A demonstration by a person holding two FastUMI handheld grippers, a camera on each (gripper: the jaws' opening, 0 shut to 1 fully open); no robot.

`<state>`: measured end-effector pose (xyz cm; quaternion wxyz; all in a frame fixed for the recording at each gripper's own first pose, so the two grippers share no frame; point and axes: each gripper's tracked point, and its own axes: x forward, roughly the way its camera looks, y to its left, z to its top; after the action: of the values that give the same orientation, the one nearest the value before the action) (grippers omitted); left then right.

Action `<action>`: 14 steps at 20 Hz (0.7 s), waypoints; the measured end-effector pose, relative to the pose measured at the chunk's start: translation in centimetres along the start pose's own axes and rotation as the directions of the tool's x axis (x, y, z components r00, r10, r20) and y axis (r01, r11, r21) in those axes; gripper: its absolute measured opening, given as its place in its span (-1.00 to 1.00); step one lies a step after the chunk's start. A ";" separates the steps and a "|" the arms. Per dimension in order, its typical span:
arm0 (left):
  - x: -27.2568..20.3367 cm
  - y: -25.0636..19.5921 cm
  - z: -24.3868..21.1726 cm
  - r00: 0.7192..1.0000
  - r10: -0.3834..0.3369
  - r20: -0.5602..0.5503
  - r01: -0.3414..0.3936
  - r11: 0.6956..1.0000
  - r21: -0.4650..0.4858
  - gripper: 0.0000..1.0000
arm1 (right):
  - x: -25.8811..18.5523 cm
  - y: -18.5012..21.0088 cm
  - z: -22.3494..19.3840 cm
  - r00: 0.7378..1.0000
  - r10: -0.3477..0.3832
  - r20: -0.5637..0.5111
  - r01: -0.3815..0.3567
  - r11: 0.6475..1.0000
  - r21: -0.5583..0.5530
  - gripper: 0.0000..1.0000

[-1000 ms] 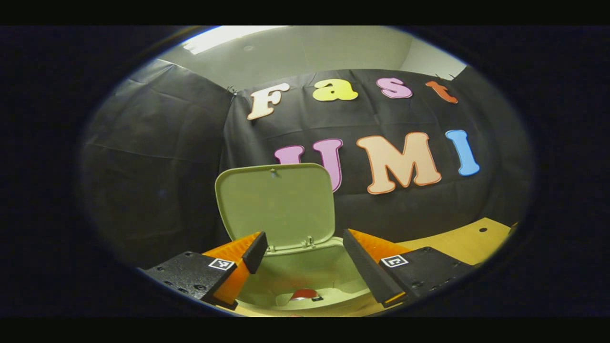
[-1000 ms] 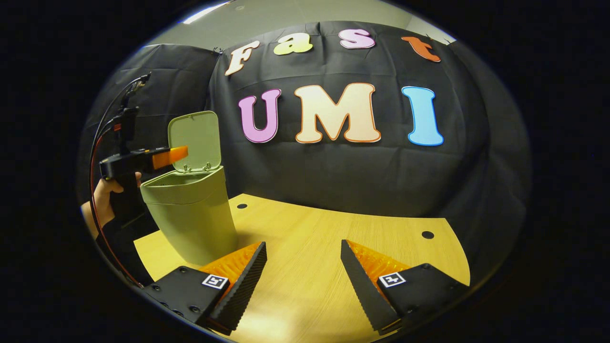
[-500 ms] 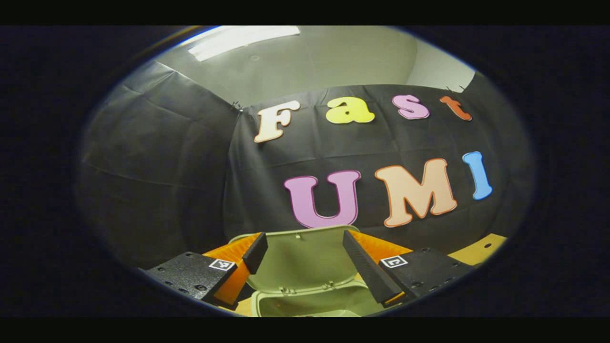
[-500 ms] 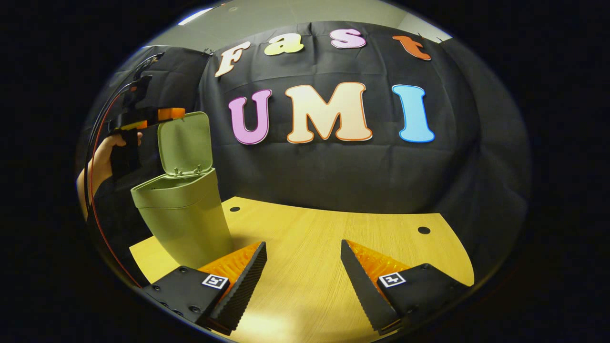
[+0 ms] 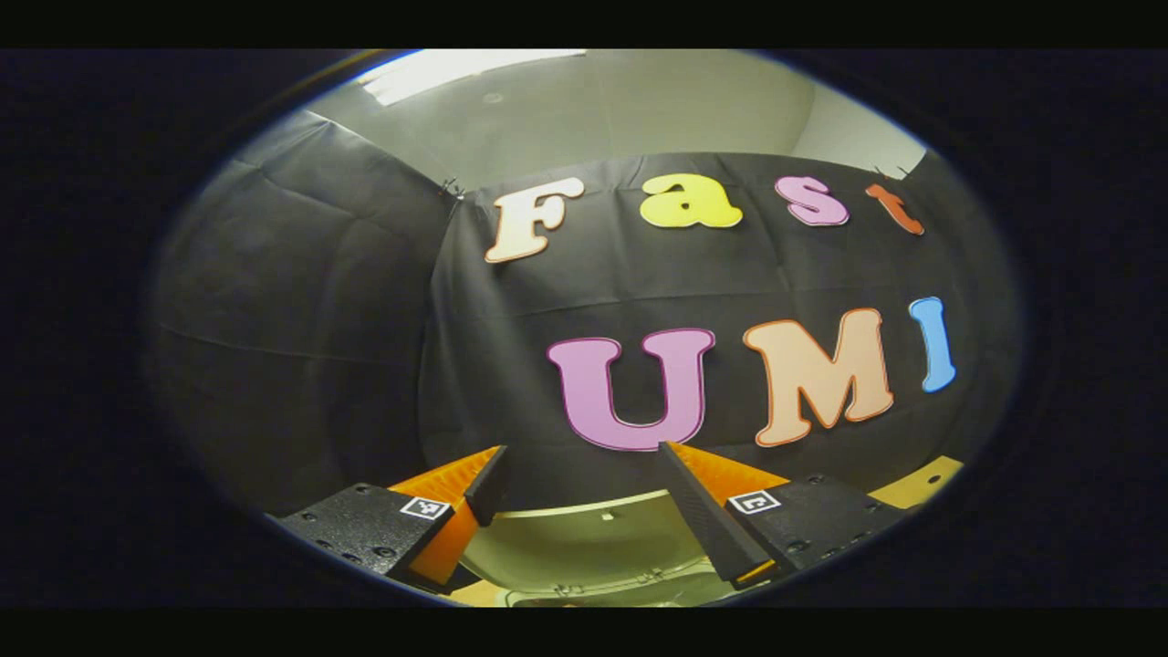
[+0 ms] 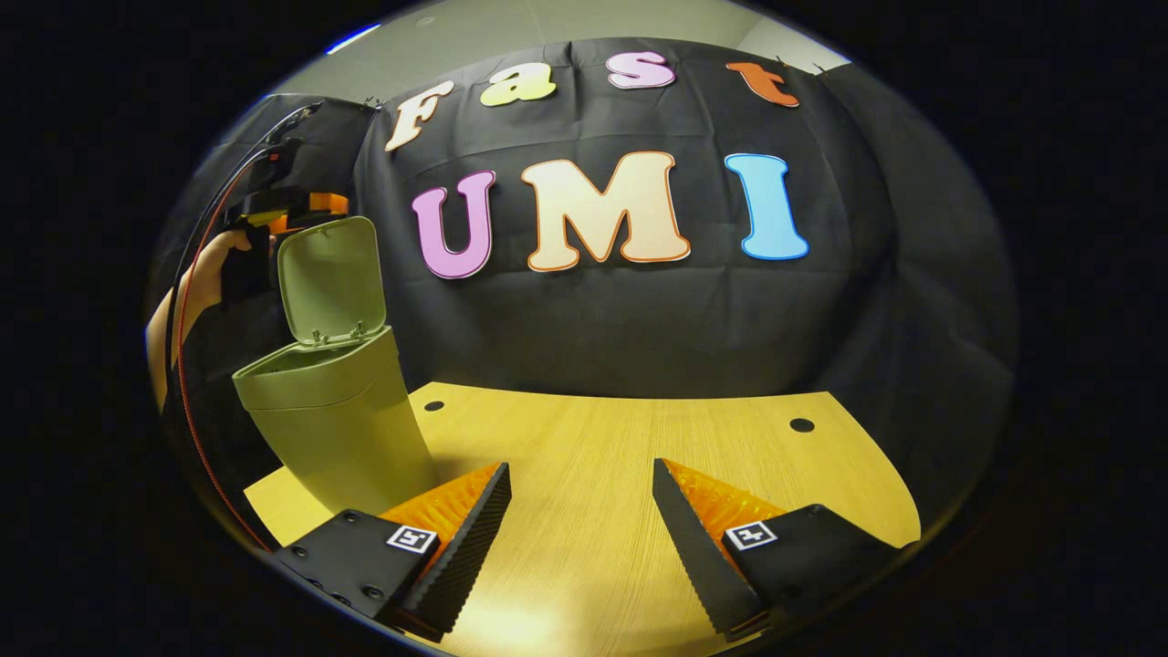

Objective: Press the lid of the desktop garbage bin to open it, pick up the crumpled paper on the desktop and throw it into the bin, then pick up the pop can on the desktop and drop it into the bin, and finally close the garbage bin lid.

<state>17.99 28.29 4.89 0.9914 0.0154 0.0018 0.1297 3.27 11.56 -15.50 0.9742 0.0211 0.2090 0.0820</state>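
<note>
dim booth, overhead ceiling light [image 5: 456, 73], fisheye-warped edges

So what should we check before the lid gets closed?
1. Lid standing up open: ok.
2. Left tool above the lid's top edge, ready to push down: ok.
3. Left tool open, holding nothing: ok.
4. Right tool open, away from the bin: ok.
5. Table has no paper or can left: ok.
6. Paper and can inside the bin: cannot tell.
</note>
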 end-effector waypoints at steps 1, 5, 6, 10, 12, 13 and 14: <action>0.1 0.0 -0.6 1.000 -0.002 -0.023 0.002 1.000 0.003 0.96 | 0.0 0.0 0.0 1.000 -0.002 -0.002 0.002 1.000 -0.002 0.97; -0.7 0.0 -0.2 1.000 0.001 -0.019 -0.002 1.000 -0.026 0.97 | -0.4 -0.2 -0.1 1.000 0.008 -0.007 -0.008 1.000 -0.011 1.00; -1.2 -0.2 -0.6 1.000 0.003 -0.031 -0.004 1.000 -0.029 0.96 | -0.5 -0.3 -0.1 1.000 0.015 -0.007 -0.015 1.000 -0.012 0.97; -3.6 -1.0 -0.6 0.999 0.007 -0.037 -0.008 0.999 -0.034 0.93 | -0.8 -0.6 -0.2 0.999 0.050 -0.015 -0.050 0.999 -0.020 0.97; -5.0 -1.3 -0.9 0.999 0.010 -0.049 -0.011 1.000 -0.022 0.97 | -0.9 -0.9 -0.4 0.997 0.070 -0.021 -0.071 0.997 -0.029 0.97; -5.5 -1.6 -0.9 0.998 0.009 -0.056 -0.010 1.000 -0.019 0.97 | -1.0 -1.0 -0.5 0.996 0.081 -0.025 -0.082 0.996 -0.032 0.97; -6.2 -1.8 -1.2 0.998 0.009 -0.064 -0.010 1.000 -0.022 0.96 | -1.0 -1.1 -0.7 0.995 0.091 -0.028 -0.092 0.995 -0.033 0.97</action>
<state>12.44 24.98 3.59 0.9904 0.0003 0.0320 0.1348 2.25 10.35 -15.78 0.9668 0.0127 0.2194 0.1306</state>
